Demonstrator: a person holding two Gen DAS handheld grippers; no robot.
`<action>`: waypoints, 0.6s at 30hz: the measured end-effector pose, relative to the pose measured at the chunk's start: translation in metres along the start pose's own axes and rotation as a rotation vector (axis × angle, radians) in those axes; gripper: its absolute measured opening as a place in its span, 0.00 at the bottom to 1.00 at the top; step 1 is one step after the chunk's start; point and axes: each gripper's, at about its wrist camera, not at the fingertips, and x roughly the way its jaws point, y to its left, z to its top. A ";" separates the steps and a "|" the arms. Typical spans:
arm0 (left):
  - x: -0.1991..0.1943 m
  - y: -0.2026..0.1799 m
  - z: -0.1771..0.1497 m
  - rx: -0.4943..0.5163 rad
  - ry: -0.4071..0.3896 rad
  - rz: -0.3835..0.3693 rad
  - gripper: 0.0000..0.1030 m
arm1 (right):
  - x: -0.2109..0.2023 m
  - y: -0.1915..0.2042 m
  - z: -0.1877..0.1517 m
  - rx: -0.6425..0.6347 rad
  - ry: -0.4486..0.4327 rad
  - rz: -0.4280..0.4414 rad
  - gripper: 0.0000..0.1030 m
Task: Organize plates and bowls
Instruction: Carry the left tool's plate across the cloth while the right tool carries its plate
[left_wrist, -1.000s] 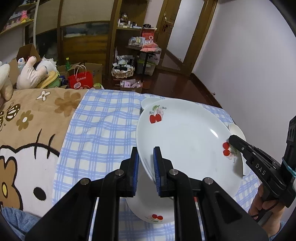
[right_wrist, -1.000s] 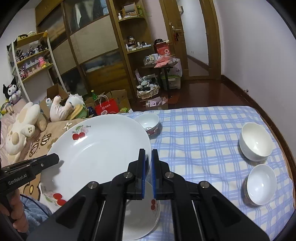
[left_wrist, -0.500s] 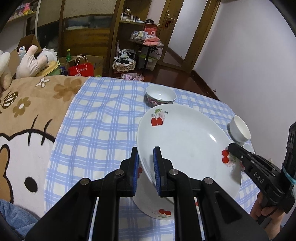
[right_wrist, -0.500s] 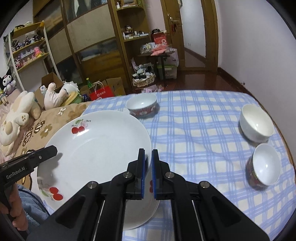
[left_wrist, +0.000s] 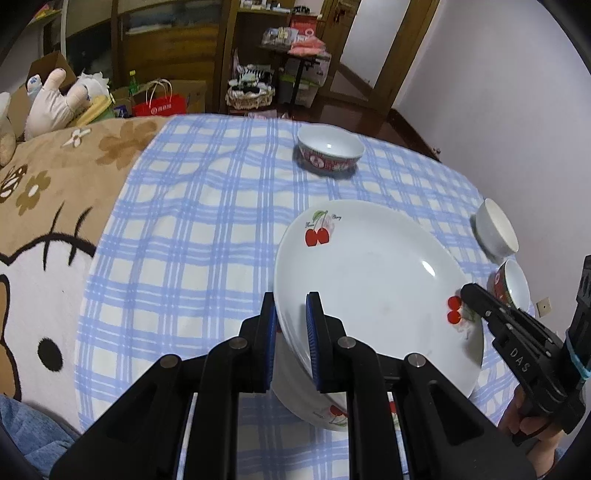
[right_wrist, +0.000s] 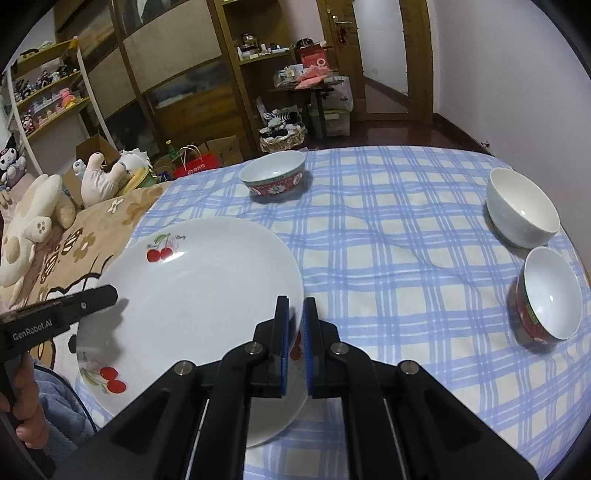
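Observation:
A large white plate with cherry prints (left_wrist: 369, 280) (right_wrist: 192, 295) hangs tilted just above the blue checked tablecloth (left_wrist: 207, 229). My left gripper (left_wrist: 290, 314) is shut on its left rim; in the right wrist view that gripper (right_wrist: 107, 295) reaches in from the left. My right gripper (right_wrist: 294, 314) is shut on the opposite rim and shows in the left wrist view (left_wrist: 476, 299) at the right. A second cherry plate (left_wrist: 325, 410) lies on the cloth under the held one, mostly hidden.
A red patterned bowl (right_wrist: 273, 177) stands at the far middle. A white bowl (right_wrist: 522, 206) and a smaller red patterned bowl (right_wrist: 550, 299) stand at the right edge. A brown cartoon blanket (left_wrist: 48, 206) with plush toys (right_wrist: 33, 221) lies to the left.
Both grippers have come down together with the plate, which now sits lower and closer over the plate on the cloth. The far bowl and right-hand bowls have come fully into view.

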 end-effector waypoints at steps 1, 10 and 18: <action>0.003 0.000 -0.001 -0.003 0.009 0.001 0.15 | 0.001 -0.001 -0.001 0.003 -0.002 0.001 0.08; 0.029 0.005 -0.007 -0.025 0.094 0.021 0.15 | 0.014 -0.004 -0.011 -0.008 0.021 0.000 0.08; 0.048 -0.001 -0.013 0.020 0.152 0.103 0.15 | 0.027 -0.007 -0.022 0.020 0.051 0.006 0.08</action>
